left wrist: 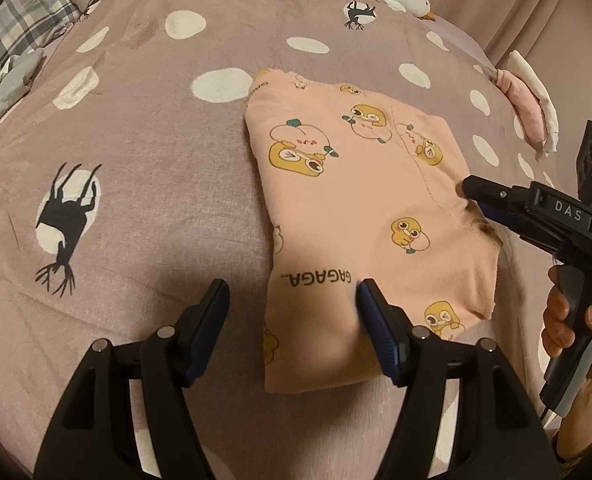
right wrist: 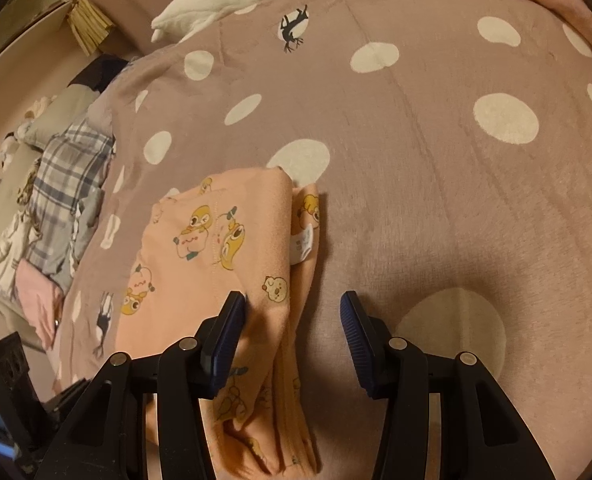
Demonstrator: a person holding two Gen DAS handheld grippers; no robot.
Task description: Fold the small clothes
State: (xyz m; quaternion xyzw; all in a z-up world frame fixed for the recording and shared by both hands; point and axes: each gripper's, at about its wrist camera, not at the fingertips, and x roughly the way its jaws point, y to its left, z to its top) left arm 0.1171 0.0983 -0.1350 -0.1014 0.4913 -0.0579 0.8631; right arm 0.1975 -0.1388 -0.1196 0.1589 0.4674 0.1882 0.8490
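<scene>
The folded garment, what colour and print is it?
Peach garment with yellow cartoon ducks; clearest in the left wrist view.

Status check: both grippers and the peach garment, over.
Left gripper open at garment's near edge. Right gripper open, nothing pinched. Peach garment folded, flat on spotted blanket. Nothing in the way.

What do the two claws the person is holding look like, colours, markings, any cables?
Both are matte black plastic. The left claw has two curved arms with silver pivot pins and ribbed dark blue pads. The right claw is built the same way; seen from the side it bears white "DAS" lettering, a pistol-style handle and a thin dark cable. No sleeve is visible.
</scene>
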